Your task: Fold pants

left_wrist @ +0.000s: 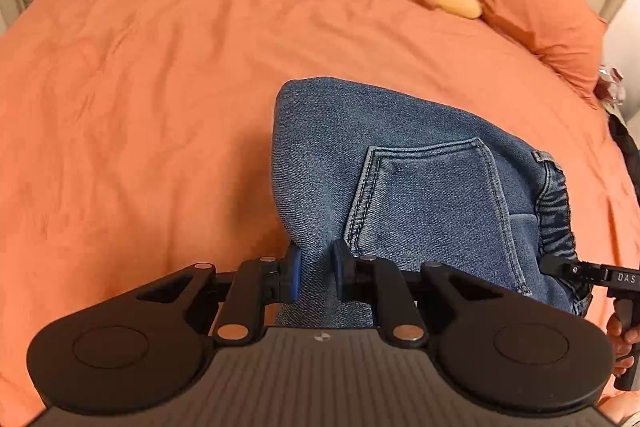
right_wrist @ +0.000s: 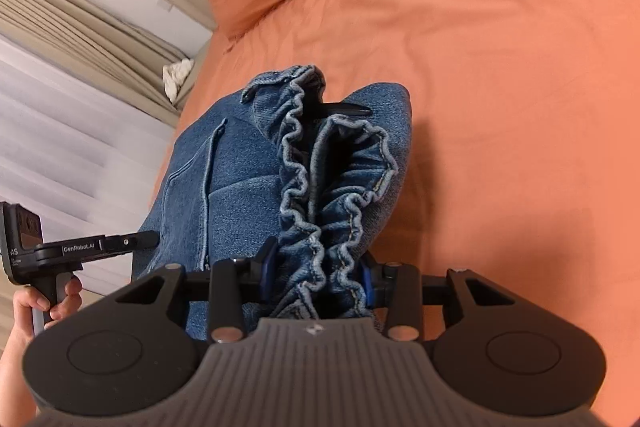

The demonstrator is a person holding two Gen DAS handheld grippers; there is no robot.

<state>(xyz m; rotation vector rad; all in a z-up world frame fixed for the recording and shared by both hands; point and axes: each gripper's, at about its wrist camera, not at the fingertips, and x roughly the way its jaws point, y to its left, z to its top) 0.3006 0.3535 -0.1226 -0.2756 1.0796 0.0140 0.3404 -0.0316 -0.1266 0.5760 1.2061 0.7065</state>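
The bed (left_wrist: 160, 67), under an orange cover with pillows (left_wrist: 532, 7) at its head, carries no part of the fold that can be made out; the pants (left_wrist: 400, 179) hang above it, held up between both tools. They look bunched and doubled rather than laid flat, so my judgement is that the folding is at an early or middle stage: the cloth is gathered and carried, and laying it down, squaring it and making the last folds are left.

The pants run crosswise from one tool to the other, elastic waistband (right_wrist: 316, 195) toward the right side, back pocket (left_wrist: 432, 195) facing up in the left view.

The left gripper (left_wrist: 316, 271) has its jaws clamped on a denim fold. The right gripper (right_wrist: 318, 275) is clamped on the ruffled waistband.
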